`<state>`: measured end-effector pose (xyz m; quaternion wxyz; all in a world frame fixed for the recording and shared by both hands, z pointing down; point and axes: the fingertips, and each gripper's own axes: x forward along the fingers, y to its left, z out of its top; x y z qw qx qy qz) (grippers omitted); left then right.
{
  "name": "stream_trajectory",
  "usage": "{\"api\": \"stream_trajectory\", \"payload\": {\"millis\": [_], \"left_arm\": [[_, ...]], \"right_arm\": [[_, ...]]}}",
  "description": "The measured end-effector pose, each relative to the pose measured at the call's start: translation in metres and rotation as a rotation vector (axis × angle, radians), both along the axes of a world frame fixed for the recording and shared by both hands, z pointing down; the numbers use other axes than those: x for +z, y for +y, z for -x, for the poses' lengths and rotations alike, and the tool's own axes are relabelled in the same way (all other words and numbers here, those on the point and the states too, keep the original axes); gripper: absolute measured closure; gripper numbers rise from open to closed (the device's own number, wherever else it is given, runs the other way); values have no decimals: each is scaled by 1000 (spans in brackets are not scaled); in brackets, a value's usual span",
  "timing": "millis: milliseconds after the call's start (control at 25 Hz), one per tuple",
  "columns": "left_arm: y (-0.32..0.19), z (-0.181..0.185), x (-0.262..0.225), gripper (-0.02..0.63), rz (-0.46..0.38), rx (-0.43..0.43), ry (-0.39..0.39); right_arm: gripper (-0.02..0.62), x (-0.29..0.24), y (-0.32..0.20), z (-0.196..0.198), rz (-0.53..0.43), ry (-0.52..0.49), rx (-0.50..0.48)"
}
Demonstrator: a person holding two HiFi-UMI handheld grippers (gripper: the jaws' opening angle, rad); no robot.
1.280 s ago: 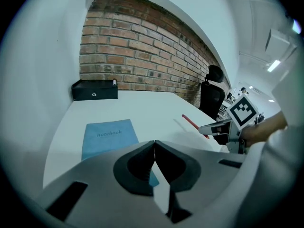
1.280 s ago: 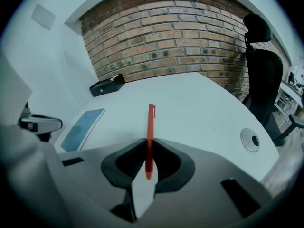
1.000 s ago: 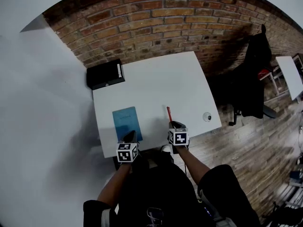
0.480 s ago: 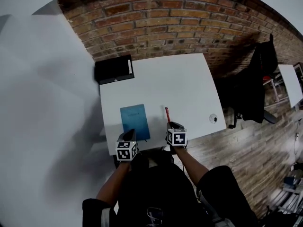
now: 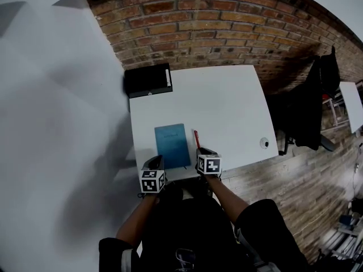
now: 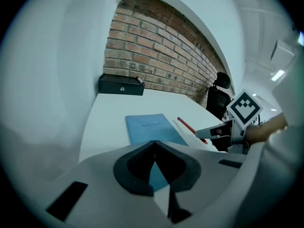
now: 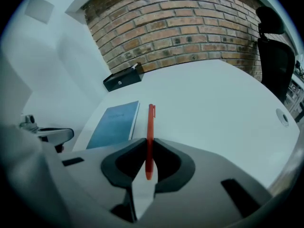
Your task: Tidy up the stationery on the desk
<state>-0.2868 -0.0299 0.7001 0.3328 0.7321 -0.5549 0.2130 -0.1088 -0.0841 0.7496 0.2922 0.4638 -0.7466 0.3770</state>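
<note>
Right gripper (image 7: pixel 146 146): is clamping the near end of the red pen (image 7: pixel 150 122), which is pointing away toward the far edge of the tabletop (image 5: pixel 227 103).
Left gripper (image 6: pixel 154 145): is hanging over the near edge with its jaws pressed together and nothing between them, just beside the notebook's near-left corner.
Blue notebook (image 5: pixel 172 145): is lying flat close to the near edge, just left of the pen.
Black box (image 5: pixel 147 80): is sitting at the far-left corner.
Round grommet (image 5: pixel 264 143): is sitting near the near-right corner.
</note>
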Motion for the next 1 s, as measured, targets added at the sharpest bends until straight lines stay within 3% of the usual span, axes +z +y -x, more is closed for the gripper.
{"api": "stream_trajectory", "payload": {"millis": [360, 1000], "left_arm": [[1, 17, 8, 591, 14, -3, 1], [8, 20, 16, 591, 45, -17, 2]], "right_arm": [[532, 10, 8, 32, 67, -60, -10], [532, 19, 14, 44, 169, -167, -76]]}}
